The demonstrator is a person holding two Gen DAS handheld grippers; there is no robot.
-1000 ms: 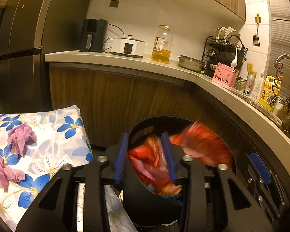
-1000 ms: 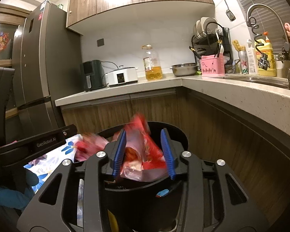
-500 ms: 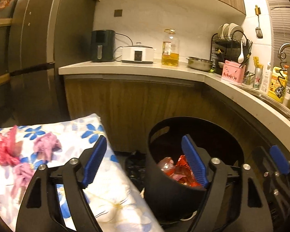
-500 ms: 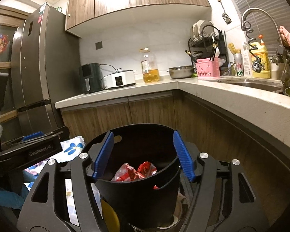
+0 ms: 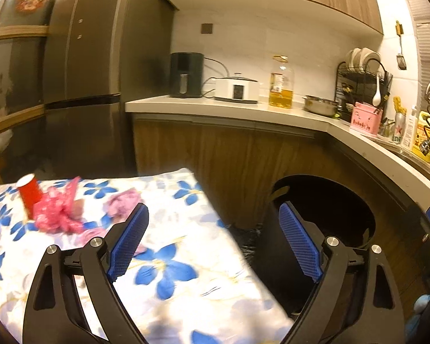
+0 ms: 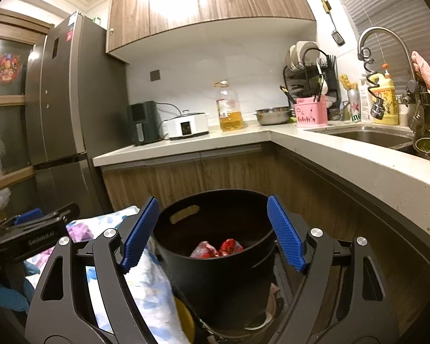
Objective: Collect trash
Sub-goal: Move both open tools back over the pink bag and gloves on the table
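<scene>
A black trash bin (image 6: 215, 246) stands on the floor by the wooden cabinets, with a red crumpled wrapper (image 6: 218, 249) inside. It also shows in the left wrist view (image 5: 324, 209). My right gripper (image 6: 212, 232) is open and empty above the bin's rim. My left gripper (image 5: 212, 243) is open and empty, between the bin and the floral-clothed table (image 5: 186, 258). On that table lie a red cup (image 5: 28, 195), a crumpled pink bag (image 5: 57, 215) and a pink tissue wad (image 5: 123, 203).
A curved counter (image 6: 344, 157) runs behind the bin, with an oil bottle (image 6: 229, 109), a steel bowl (image 6: 272, 116), a dish rack (image 6: 309, 77) and a sink (image 6: 367, 137). A fridge (image 6: 63, 114) stands at the left. The left gripper's body (image 6: 34, 232) shows left of the bin.
Both grippers held the red wrapper over the bin a second ago, opened and dropped it in. My left gripper has since swung left toward the table.
</scene>
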